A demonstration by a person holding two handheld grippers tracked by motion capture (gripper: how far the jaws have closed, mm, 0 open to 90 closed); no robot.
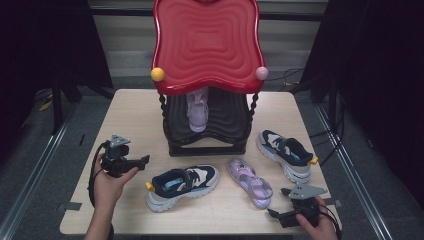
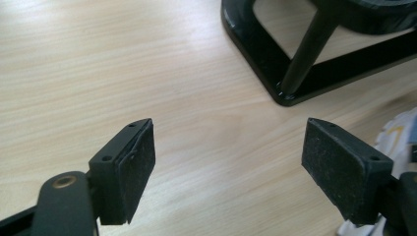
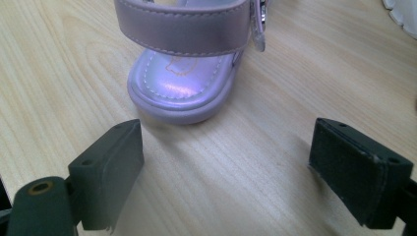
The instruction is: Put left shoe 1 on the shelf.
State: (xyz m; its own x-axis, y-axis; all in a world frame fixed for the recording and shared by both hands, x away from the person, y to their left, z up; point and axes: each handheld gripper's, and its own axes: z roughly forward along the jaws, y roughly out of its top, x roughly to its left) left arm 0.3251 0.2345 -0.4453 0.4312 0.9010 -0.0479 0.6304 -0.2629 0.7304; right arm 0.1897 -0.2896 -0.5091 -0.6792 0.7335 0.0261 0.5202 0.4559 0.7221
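Both grippers' fingers released, empty: right gripper [image 3: 226,172] faces lilac strapped sandal [image 3: 189,64] on pale wooden counter [image 1: 135,115], apparently for pickup; left gripper [image 2: 228,169] waits near black-framed, red-topped shoe rack [image 1: 207,75].

We count two navy sneakers [image 1: 183,186] [image 1: 286,154], two lilac sandals [image 1: 250,182] [image 1: 197,111], one red-topped rack [image 1: 207,45], one table [image 1: 135,115], two grippers [image 1: 142,161] [image 1: 274,214].
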